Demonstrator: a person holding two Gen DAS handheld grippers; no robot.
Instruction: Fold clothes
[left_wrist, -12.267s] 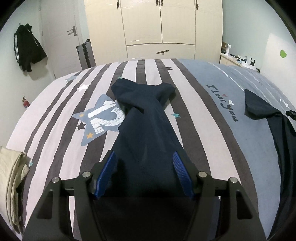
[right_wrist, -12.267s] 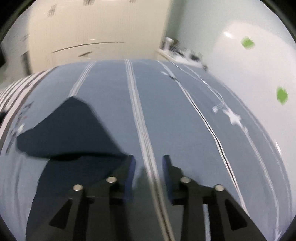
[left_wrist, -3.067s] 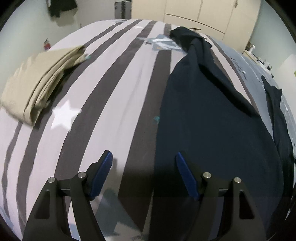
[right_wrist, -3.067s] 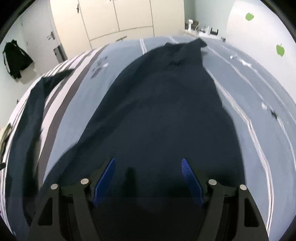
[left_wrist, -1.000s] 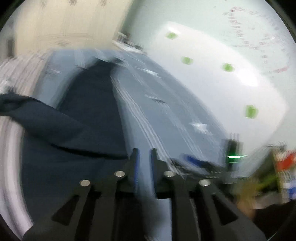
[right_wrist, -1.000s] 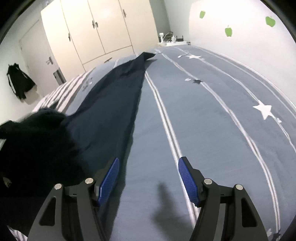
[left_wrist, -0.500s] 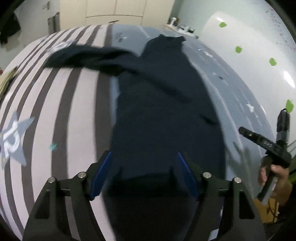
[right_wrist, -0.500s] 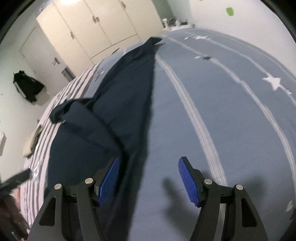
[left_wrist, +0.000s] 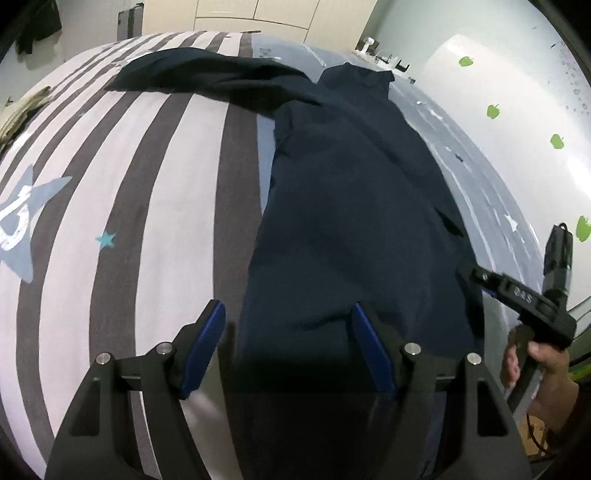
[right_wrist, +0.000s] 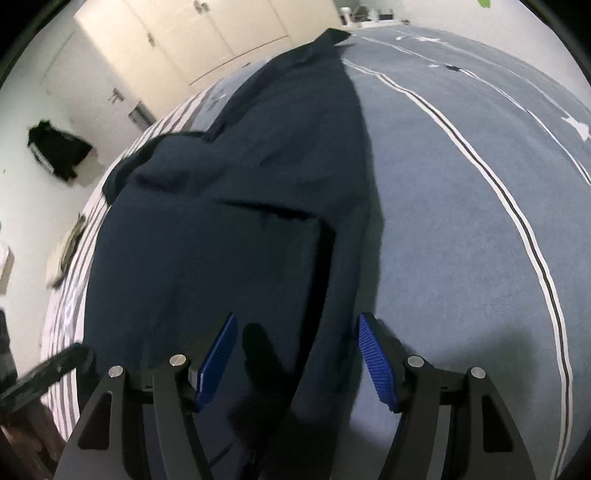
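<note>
A dark navy long-sleeved garment (left_wrist: 351, 206) lies lengthwise on the bed, its neck at the far end. One sleeve (left_wrist: 207, 75) stretches out to the far left; the other is folded across the body (right_wrist: 258, 206). My left gripper (left_wrist: 288, 347) is open and empty over the garment's near left hem. My right gripper (right_wrist: 295, 354) is open and empty over the near right edge of the garment (right_wrist: 229, 229). The right gripper also shows in the left wrist view (left_wrist: 517, 295), held in a hand.
The bed cover (left_wrist: 147, 184) is grey-and-white striped on the left and blue (right_wrist: 461, 184) on the right. A folded beige garment (left_wrist: 18, 110) lies at the far left edge. Wardrobes (right_wrist: 207, 33) stand behind; a white wall (left_wrist: 517, 110) runs along the right.
The left gripper, shut a second ago, has opened and now sits over the near hem. The sleeve now lies folded across the body. The right gripper has moved left over the garment's edge.
</note>
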